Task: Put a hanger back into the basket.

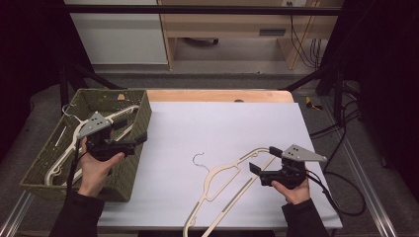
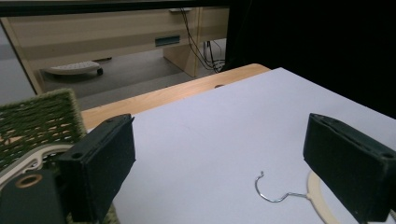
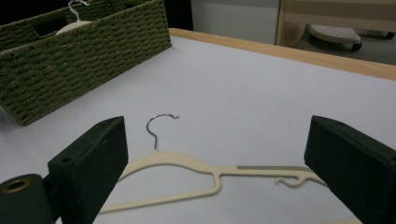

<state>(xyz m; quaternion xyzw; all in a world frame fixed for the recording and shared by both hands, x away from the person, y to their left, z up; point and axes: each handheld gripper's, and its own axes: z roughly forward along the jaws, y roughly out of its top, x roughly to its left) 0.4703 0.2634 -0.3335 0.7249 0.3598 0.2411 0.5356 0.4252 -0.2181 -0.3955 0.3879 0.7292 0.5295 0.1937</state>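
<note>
Clearly the nearest risk sits with the cream hanger lying flat on the white table, close to the front edge: it is thin and low, so a grab from above could skid off the shoulder or push the whole piece toward the edge, and its wire hook could snag when it is lifted. The right gripper hovers just beside the hanger's right arm with its jaws wide apart, holding nothing; in the right gripper view the hanger lies between and just beyond the two black pads, not touched by them. Farther left, the left gripper stands over the near wall of the green woven basket, jaws likewise spread and empty. Another hanger rests inside that basket, and a second one dropped in carelessly could tangle with it or catch on the rim.
</note>
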